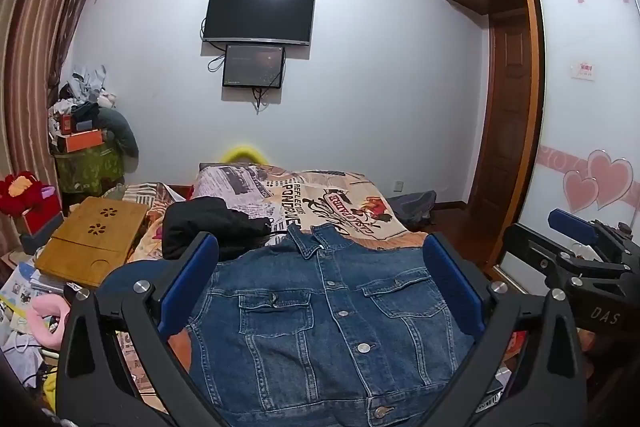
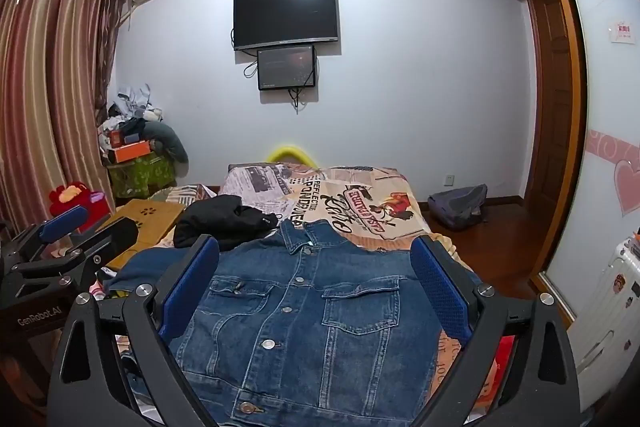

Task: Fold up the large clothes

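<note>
Two grippers are hovering side by side above the near end of a bed (image 1: 404, 227), both tilting slightly downward toward a denim jacket (image 1: 320, 315) that is lying front-up on the printed bedspread (image 2: 360, 203). The jacket is lying buttoned, its collar pointing away toward the far wall and its hem lying closest to the cameras. Its two chest pockets are facing up, and one sleeve is spreading out past the body on the side nearer the wooden lap desk (image 1: 92, 239).

The left gripper (image 1: 320, 267) is standing with its blue-padded fingers (image 1: 192, 279) spread as wide as they go, nothing lying between the pads; the jacket is only showing below the gap. The right gripper (image 2: 316, 267) is likewise gaping fully, its fingers (image 2: 440, 291) holding nothing and hanging over the jacket's chest. In each wrist view the other gripper is showing at the edge of the frame, also clear of the cloth.

A black garment (image 2: 224, 223) is lying crumpled on the bedspread just beyond the jacket's collar, toward the lap desk. A television (image 1: 258, 13) is hanging on the far wall straight beyond the jacket, with a smaller screen (image 1: 253, 65) just under it. A grey backpack (image 2: 458, 205) is sitting on the floor beside the bed, near the wardrobe (image 1: 576, 99).
</note>
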